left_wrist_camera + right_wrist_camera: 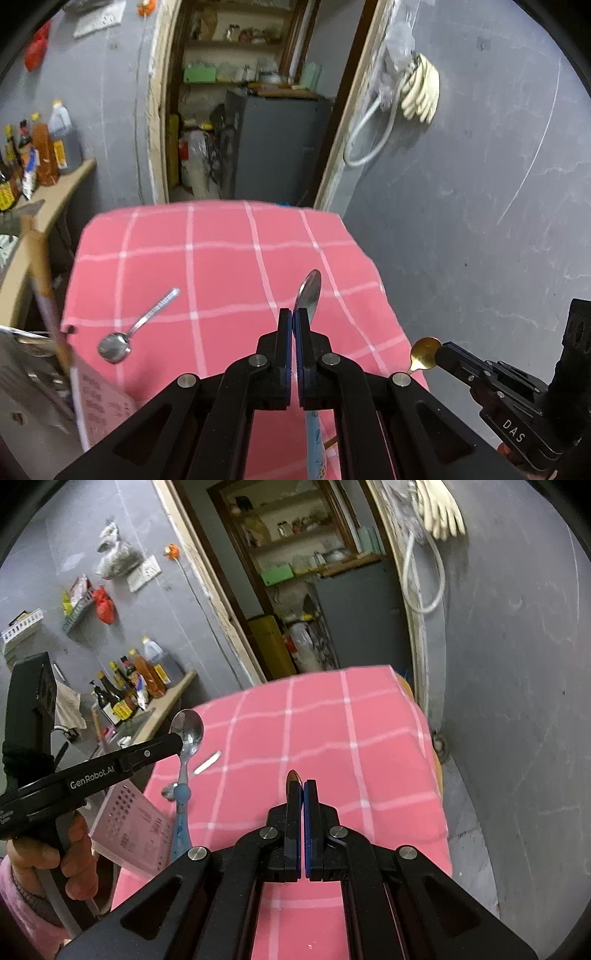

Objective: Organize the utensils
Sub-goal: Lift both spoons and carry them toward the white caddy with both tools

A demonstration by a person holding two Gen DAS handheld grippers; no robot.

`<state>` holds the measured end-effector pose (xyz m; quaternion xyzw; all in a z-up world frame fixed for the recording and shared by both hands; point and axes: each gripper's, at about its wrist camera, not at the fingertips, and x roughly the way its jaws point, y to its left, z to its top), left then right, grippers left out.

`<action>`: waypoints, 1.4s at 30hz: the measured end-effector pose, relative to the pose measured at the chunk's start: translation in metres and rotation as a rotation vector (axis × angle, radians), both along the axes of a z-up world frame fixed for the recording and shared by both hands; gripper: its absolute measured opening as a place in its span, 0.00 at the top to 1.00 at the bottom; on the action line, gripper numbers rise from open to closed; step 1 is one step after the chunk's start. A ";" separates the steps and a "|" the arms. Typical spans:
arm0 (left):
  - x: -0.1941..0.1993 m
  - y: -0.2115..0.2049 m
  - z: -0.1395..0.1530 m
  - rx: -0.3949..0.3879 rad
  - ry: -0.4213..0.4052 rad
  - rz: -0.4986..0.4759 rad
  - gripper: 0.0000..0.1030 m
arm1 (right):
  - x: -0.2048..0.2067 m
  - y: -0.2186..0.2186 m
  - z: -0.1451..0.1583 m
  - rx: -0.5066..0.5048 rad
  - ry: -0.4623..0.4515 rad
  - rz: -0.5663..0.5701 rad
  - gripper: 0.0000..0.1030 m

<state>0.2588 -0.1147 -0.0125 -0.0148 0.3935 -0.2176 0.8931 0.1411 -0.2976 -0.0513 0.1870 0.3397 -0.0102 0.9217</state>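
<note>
At far left, on a counter (55, 192) against the grey wall, a row of sauce bottles (37, 151). Nearer, just off the left edge of the pink checked cloth (229, 266), a pink printed box (99, 402). On the cloth itself, left of centre, a plain steel spoon (122, 341) lying flat, bowl toward the camera and handle angled up to the right, touched by neither gripper. At centre, left gripper (294, 317) with jaws pinched narrow on a blue-handled spoon (309, 291), steel bowl sticking out past the fingertips, patterned blue handle trailing down beneath the jaws, lifted clear of the cloth. Seen from the right wrist, a hand (70, 849) in a pink sleeve wrapped round that gripper's grip. Further right, right gripper (303, 786) likewise closed tight, clamped on a gold spoon (424, 350), small gold bowl just poking out beyond the pads, held over the cloth's right edge. Behind the cloth, an open doorway (255, 103) onto cluttered shelves; right of it, pale rubber gloves (423, 88) hanging on the wall.
</note>
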 end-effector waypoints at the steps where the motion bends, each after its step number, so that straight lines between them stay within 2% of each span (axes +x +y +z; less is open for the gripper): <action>1: -0.002 0.003 0.005 -0.005 -0.012 0.004 0.98 | 0.000 0.001 0.004 -0.006 -0.009 0.002 0.99; 9: -0.019 0.028 0.043 -0.032 -0.108 0.046 0.98 | -0.005 0.018 0.051 -0.041 -0.109 0.022 0.99; 23: -0.040 0.101 0.092 -0.043 -0.237 0.179 0.98 | 0.003 0.076 0.109 -0.081 -0.241 0.116 0.99; 32: -0.048 0.151 0.103 -0.042 -0.309 0.288 0.98 | 0.017 0.119 0.139 -0.107 -0.316 0.188 0.99; 37: -0.049 0.180 0.096 -0.049 -0.325 0.344 0.98 | 0.021 0.150 0.148 -0.155 -0.351 0.242 0.99; 42: -0.052 0.194 0.085 -0.060 -0.340 0.373 0.98 | 0.023 0.176 0.147 -0.198 -0.344 0.288 0.99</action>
